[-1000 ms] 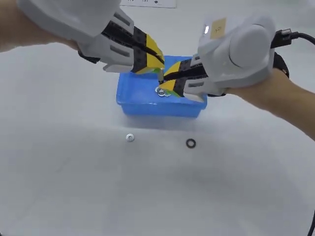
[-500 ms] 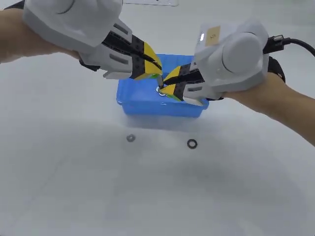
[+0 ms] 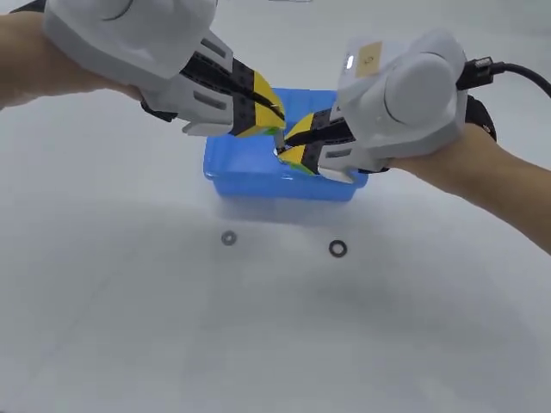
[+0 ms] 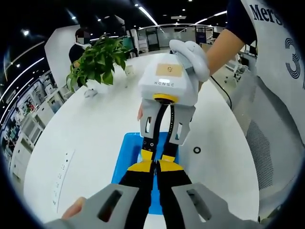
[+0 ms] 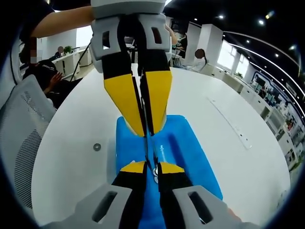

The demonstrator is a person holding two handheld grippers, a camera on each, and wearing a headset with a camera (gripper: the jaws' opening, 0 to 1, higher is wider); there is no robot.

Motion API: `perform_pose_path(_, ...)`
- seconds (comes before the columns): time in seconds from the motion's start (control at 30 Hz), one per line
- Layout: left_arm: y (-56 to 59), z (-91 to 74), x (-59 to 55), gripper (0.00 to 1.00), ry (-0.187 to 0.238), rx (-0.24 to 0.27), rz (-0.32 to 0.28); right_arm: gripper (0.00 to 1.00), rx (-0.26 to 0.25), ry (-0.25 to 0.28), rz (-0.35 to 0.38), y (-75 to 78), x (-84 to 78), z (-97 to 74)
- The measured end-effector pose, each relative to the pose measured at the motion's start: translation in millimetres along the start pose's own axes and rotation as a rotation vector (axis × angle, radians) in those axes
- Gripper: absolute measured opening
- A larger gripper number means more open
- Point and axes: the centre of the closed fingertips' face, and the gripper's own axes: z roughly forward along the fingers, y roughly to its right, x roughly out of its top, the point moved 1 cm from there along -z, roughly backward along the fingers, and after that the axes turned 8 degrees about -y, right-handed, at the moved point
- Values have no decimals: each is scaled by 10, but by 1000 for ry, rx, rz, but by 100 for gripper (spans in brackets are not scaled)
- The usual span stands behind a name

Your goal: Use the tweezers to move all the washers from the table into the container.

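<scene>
Nearest, low in the head view, a silver washer and a black washer lie apart on the white desk, unmoved since half a second ago. Beyond them sits the blue container. The washers seen inside it earlier are now hidden behind the right hand-held gripper, which pinches the thin tweezers; their tips are hard to make out. From upper left, the left hand-held gripper also clamps the tweezers.
</scene>
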Motion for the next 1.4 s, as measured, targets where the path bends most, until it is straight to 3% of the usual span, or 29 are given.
perform_pose_path(0.4,8,22,-64,6,-10,-6,-5,15,10,40,0,5,93,32)
perform_pose_path(0.73,-10,12,-74,6,0,-5,-14,12,56,76,-6,-44,171,113)
perform_pose_path(0.93,-16,-14,-83,6,-10,1,-11,10,49,69,-14,-34,172,117)
perform_pose_path(1.13,7,-178,26,6,-3,21,3,10,24,96,-26,-31,311,-6)
perform_pose_path(1.4,129,-611,123,6,-17,63,49,10,-12,155,-71,-164,677,-211)
